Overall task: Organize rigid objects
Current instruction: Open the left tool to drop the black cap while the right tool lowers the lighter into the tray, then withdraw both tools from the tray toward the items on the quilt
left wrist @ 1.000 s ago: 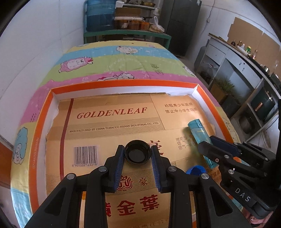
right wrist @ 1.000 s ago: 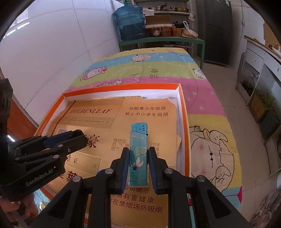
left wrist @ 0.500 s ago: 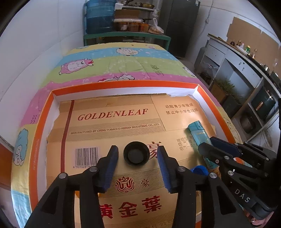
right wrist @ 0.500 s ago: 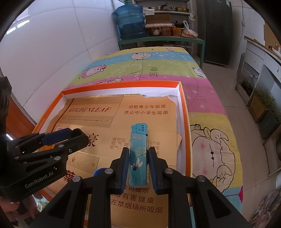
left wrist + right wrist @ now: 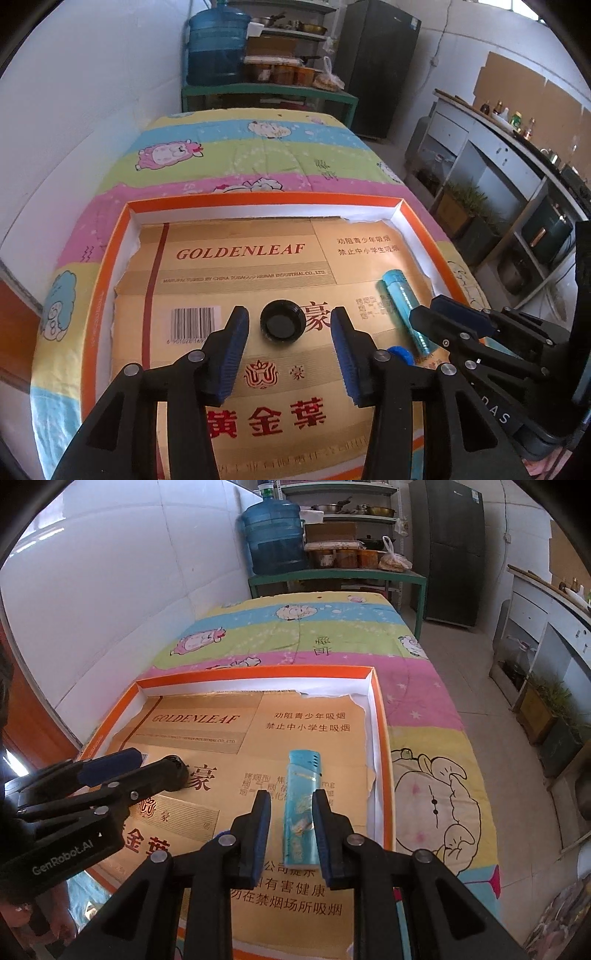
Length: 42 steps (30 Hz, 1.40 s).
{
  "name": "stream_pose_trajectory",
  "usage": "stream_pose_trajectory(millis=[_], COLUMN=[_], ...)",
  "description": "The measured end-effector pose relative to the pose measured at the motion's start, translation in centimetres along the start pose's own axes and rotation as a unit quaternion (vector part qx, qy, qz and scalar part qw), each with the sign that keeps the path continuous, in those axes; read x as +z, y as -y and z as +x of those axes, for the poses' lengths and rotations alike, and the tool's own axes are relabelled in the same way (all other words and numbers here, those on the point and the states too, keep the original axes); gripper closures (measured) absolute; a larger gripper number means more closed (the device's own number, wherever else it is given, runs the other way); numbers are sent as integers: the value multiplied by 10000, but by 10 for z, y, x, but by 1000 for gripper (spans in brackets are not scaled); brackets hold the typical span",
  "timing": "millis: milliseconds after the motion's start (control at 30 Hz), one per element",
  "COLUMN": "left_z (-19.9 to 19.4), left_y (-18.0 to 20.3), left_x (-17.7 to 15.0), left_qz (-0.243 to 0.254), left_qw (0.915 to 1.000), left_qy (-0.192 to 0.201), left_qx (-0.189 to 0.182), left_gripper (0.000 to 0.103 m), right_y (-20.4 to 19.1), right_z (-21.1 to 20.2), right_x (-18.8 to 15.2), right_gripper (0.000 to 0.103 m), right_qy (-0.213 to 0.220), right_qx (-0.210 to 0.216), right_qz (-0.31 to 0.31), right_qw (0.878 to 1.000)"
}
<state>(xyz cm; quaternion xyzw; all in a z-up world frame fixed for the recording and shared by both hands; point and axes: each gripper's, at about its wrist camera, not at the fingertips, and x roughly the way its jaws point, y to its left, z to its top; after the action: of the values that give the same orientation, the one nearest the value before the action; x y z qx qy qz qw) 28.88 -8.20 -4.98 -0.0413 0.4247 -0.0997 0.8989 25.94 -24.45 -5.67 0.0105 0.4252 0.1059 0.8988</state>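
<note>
The black round plastic cap (image 5: 281, 325) is released between the left tool's (image 5: 289, 316) just-opened, spread jaws; the turquoise plastic lighter (image 5: 304, 771), pinched by the right tool (image 5: 291, 797), is to be placed next.

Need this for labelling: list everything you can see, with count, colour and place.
bottle cap: 1, black, on the cardboard, mid-tray
lighter: 1, teal, right side of the tray
small cap: 1, blue, partly hidden beside the lighter
cardboard: 1, gold, lining the tray
tray: 1, orange rim, on the blanket
blanket: 1, pastel stripes, under the tray
water jug: 1, blue, far shelf
left gripper: 1, black, fingers just opened, clear of the bottle cap
right gripper: 1, black, shut on the lighter
</note>
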Motion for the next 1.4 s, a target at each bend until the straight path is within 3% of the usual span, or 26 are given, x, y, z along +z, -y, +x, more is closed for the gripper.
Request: stream_pose_trajectory(millis=[767,1400], left_z=[-69,-144], left_y=[-7,-15], left_x=[-37,-74], left_qz=[-226,-270], left_qw=[9995,9979], left_qy=[173,581], left_qx=[-102,-122], left_gripper=[56,56], right_y=[-27,-59], right_z=[-62,-107], right_x=[-23,-53], right_gripper=[80,80], right_qy=[226,368], right_qx=[189,266], right_qz=[1,-71], right_qw=[9996,9989])
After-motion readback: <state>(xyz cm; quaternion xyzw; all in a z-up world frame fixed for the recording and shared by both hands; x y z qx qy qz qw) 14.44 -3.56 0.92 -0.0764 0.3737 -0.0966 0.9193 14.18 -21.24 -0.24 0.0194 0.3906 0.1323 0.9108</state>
